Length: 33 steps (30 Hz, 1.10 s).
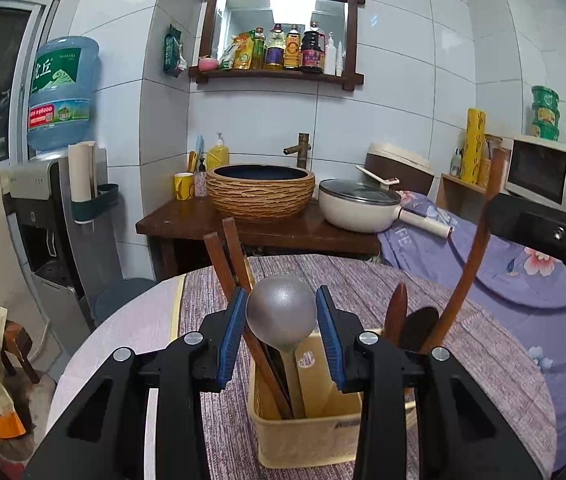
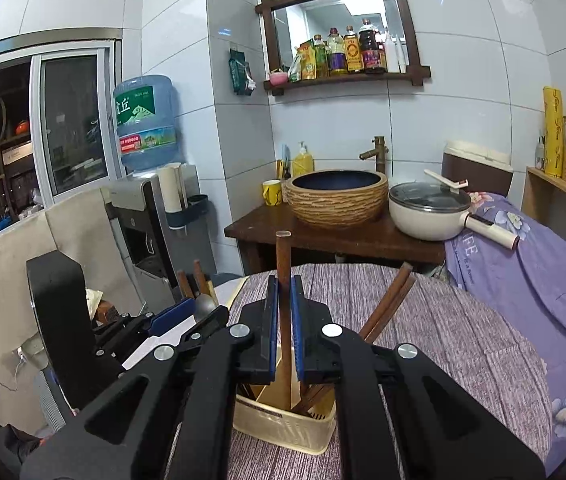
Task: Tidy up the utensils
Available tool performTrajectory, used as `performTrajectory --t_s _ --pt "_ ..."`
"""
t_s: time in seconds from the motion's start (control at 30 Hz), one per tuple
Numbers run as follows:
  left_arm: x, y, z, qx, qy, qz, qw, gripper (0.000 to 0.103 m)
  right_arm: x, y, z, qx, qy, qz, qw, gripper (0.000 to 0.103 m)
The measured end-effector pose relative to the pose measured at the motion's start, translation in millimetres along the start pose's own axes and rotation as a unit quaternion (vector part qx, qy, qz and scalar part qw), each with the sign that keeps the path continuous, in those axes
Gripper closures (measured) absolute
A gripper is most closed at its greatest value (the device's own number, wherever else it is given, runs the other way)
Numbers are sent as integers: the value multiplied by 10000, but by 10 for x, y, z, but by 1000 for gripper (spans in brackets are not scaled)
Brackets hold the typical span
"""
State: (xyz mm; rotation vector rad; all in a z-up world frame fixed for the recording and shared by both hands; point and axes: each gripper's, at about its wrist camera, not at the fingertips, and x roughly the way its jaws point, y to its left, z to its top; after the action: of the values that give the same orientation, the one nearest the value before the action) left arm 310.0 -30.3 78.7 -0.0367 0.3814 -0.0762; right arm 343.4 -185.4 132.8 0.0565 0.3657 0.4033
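The left gripper (image 1: 281, 322) is clamped on the round bowl of a metal ladle (image 1: 281, 308), its blue pads pressing either side of the bowl. The ladle's pale handle runs down into a cream utensil holder (image 1: 307, 436) that stands on the table (image 1: 483, 344), near the table's front edge and just below the gripper. A pair of dark wooden chopsticks (image 1: 227, 256) stands in the same compartment, leaning up and to the left past the left pad. In the compartment further right stands a brown wooden spoon (image 1: 397, 312), with another dark wooden utensil beside it.

The right gripper (image 2: 281, 320) is closed tight on the upright handle of a wooden spatula (image 2: 283, 264), whose lower end sits inside the holder (image 2: 283, 424). Seen from the left wrist camera, that curved handle (image 1: 471, 256) rises from the holder's right side to the black body of the right gripper at the picture's right edge. More chopsticks (image 2: 391, 300) lean out to the right from the holder.

A striped purple cloth (image 2: 463, 340) covers the table. Beyond its far edge a dark wooden counter (image 1: 187, 220) carries a woven-looking basin (image 1: 261, 194) and a white pot (image 1: 359, 208) with a glass lid
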Motion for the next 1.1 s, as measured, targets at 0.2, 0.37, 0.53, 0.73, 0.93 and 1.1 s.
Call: performTrajectory --t_s 0.2,0.37,0.53,0.73,0.93,1.1 --pt "23 -65 -143 206 68 -33 9998 68 98 -31 -177 69 152 -13 9999 96" --pt "12 -80 -202 312 96 -64 9994 67 152 -64 -319 39 216 -86 9997 96" --pt "-75 -66 -247 394 37 -53 9992 56 206 -119 -384 78 302 -128 9994 86" --pt "-366 15 -291 502 -272 -1 9984 34 -17 -147 -447 95 -60 -161 9998 54" --pt "-743 178 -453 254 -542 -106 9982 6 -357 -93 -623 40 -336 -120 9994 23" --pt "-1021 137 -707 492 -528 -210 9972 6 -602 36 -953 -155 -304 0 9994 11"
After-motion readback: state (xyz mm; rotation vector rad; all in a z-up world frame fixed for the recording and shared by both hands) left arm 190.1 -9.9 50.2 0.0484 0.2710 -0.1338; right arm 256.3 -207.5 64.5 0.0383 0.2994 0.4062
